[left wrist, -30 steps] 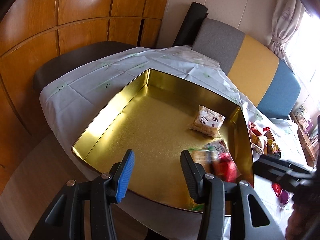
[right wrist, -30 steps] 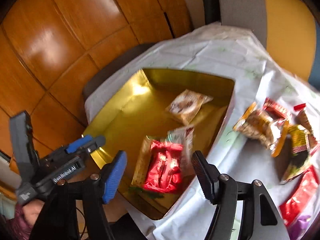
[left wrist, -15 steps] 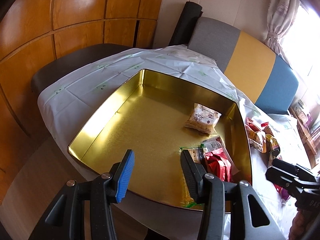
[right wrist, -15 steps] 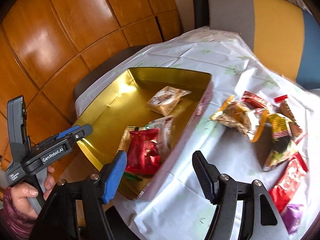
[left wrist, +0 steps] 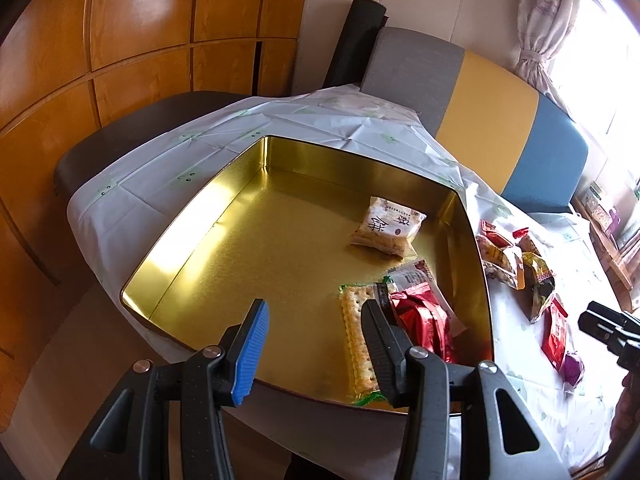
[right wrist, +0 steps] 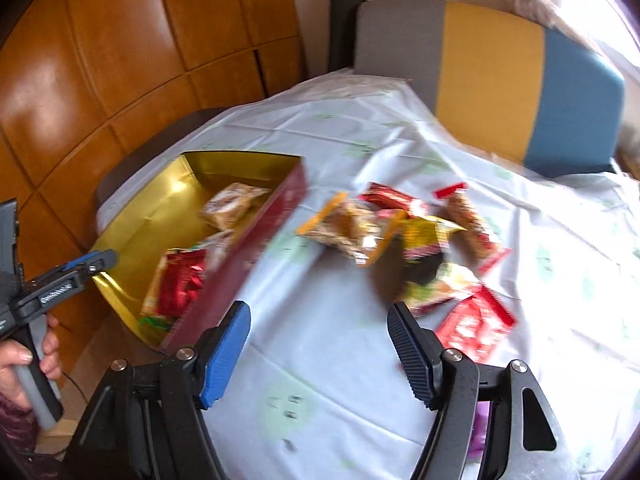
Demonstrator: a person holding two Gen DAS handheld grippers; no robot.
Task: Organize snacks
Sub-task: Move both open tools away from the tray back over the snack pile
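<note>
A wide, shallow gold tin (left wrist: 248, 264), brushed inside with mirror-bright walls and rounded corners, sits at the left end of the surface (right wrist: 344, 352), which is draped in a creased, glossy white sheet. Only the right wrist view shows the tin's outer wall, which is dark maroon. Inside, a pale, pillowy cracker pack (left wrist: 386, 226) lies near the far right corner. A long flat sleeve of crackers (left wrist: 356, 340) stretches toward the tin's near edge, with a crinkled red foil packet (left wrist: 424, 320) just beside it and partly over it, along the right wall.

The loose snacks (right wrist: 400, 236) lie in a heap in the middle of the surface, to the right of the tin: shiny red, yellow and orange wrappers, overlapping, blurred in the right wrist view.

The left claw (left wrist: 316, 344) hovers over the tin's near edge, its ribbed blue and black pads parted with nothing between them. The right claw (right wrist: 320, 352) hangs over bare sheet near the heap, its jaws opening and empty. Only the right wrist view shows the hand (right wrist: 24, 364) gripping the left tool.
</note>
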